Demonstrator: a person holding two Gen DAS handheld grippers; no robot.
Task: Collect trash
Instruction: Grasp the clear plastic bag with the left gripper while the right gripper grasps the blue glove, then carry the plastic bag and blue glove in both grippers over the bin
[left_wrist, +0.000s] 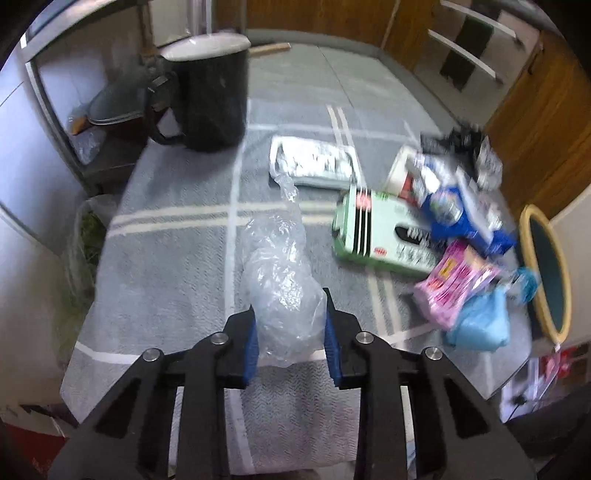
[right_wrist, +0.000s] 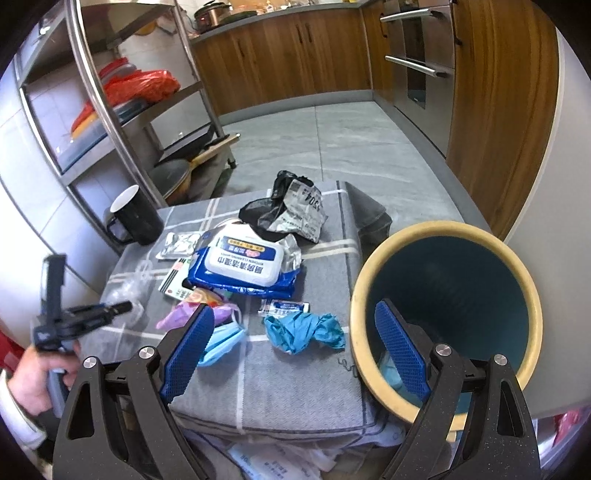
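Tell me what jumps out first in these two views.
The left gripper closed on a crumpled clear plastic bag at the near edge of the grey checked cloth. On the right, a yellow-rimmed teal bin gapes beside the cloth, the right gripper open before it. Between them lies a trash heap topped by a blue wipes pack.

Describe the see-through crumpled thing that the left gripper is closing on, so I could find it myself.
Start at the grey cloth with white stripes covering the table, and look to its side with the black mug, away from the heap of colourful packets. There lies a crumpled clear plastic bag, its near end between the left gripper pads. It alone is colourless and unprinted.
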